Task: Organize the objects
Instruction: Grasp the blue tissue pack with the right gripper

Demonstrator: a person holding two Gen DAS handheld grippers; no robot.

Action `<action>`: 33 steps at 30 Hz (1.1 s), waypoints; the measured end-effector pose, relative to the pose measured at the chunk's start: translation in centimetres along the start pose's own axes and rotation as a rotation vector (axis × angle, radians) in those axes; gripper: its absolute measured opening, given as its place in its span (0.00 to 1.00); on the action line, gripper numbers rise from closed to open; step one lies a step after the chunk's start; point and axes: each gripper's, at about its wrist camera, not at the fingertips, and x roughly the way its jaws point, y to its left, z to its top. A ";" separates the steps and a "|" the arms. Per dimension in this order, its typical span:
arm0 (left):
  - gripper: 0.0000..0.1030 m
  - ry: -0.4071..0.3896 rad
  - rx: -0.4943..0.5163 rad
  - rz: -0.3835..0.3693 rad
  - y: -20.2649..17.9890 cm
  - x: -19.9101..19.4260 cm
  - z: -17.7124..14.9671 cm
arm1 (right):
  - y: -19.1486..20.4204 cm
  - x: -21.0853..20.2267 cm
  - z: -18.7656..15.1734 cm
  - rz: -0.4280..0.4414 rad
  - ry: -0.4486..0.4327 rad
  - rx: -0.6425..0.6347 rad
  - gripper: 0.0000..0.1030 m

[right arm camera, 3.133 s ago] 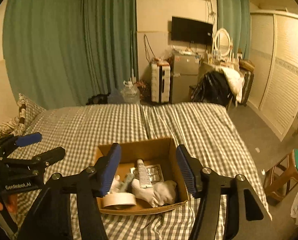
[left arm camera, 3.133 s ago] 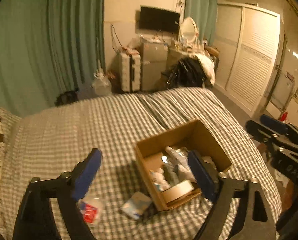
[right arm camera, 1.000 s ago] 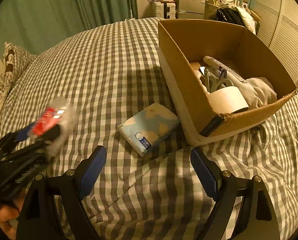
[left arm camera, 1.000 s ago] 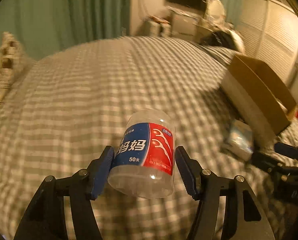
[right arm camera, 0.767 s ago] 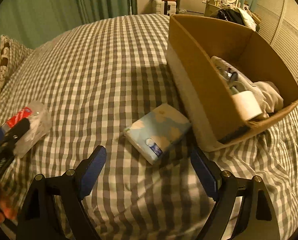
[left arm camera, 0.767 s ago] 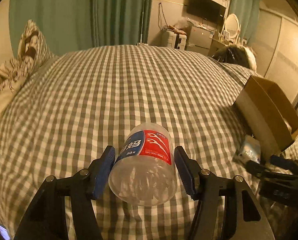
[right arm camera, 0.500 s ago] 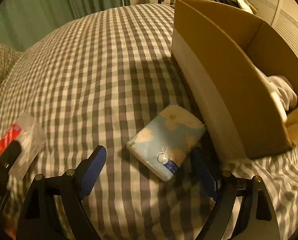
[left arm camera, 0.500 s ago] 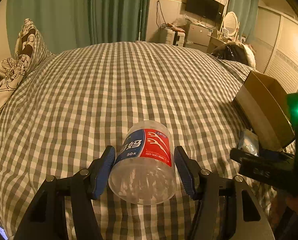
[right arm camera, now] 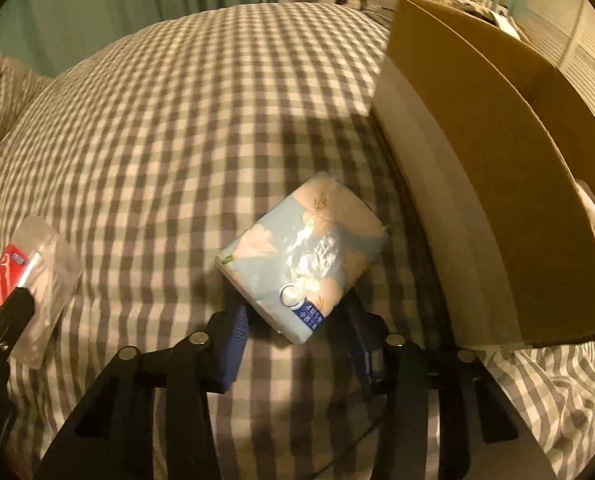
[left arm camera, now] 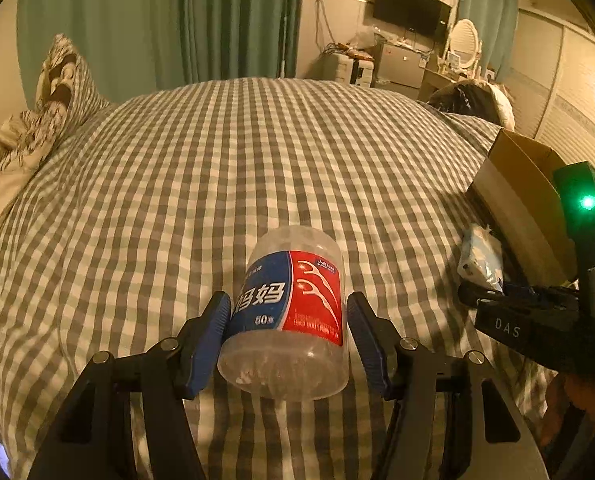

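Observation:
My left gripper (left arm camera: pixel 289 336) is shut on a clear floss-pick jar (left arm camera: pixel 293 304) with a blue and red label, held above the checked bed cover (left arm camera: pixel 257 152). The jar also shows at the left of the right wrist view (right arm camera: pixel 33 280). My right gripper (right arm camera: pixel 297 336) has closed around the near end of a light blue tissue pack (right arm camera: pixel 305 252), which lies on the bed beside the cardboard box (right arm camera: pixel 489 168). The fingers (right arm camera: pixel 233 340) sit at the pack's sides. In the left wrist view the pack (left arm camera: pixel 479 256) and box (left arm camera: pixel 513 192) are at the right.
A patterned pillow (left arm camera: pixel 57 80) lies at the bed's left. Green curtains (left arm camera: pixel 217 20), a TV (left arm camera: pixel 411 6), a dresser with a mirror (left arm camera: pixel 465 46) and a wardrobe (left arm camera: pixel 569 92) stand beyond the bed. White cloth (right arm camera: pixel 591 208) shows inside the box.
The right gripper has moved down onto the tissue pack and narrowed around it. The left gripper holds the jar nearly still, slightly raised.

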 end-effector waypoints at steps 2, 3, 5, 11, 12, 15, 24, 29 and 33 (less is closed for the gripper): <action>0.60 0.015 -0.037 0.002 0.4 -0.4 -0.2 | 0.1 -0.8 -0.4 0.033 -0.013 -0.011 0.36; 0.60 0.021 -0.054 0.007 0.5 -0.8 -0.3 | 0.2 -1.4 -0.6 0.057 -0.025 -0.020 0.35; 0.60 0.022 -0.085 0.009 0.7 -1.8 -0.5 | 0.4 -2.8 -1.2 0.094 -0.058 -0.046 0.33; 0.57 0.004 -0.094 0.010 -0.3 -5.5 -0.9 | 0.3 -8.1 -3.4 0.238 -0.138 -0.094 0.07; 0.57 0.001 -0.098 0.004 -0.5 -6.1 -0.9 | 0.2 -8.7 -3.3 0.256 -0.152 -0.102 0.02; 0.54 -0.002 -0.099 0.000 -1.3 -7.7 -0.9 | 0.7 -10.3 -4.0 0.255 -0.165 -0.128 0.02; 0.21 0.051 -0.050 0.033 -1.8 -8.2 -2.0 | 0.8 -9.8 -5.7 0.336 -0.129 -0.178 0.02; 0.82 0.132 -0.093 0.009 -0.7 -6.6 -3.9 | 1.4 -9.6 -5.7 0.358 -0.129 -0.200 0.33; 0.85 0.203 -0.129 -0.014 -0.2 -4.7 -4.1 | 1.6 -9.1 -5.3 0.351 -0.115 -0.204 0.40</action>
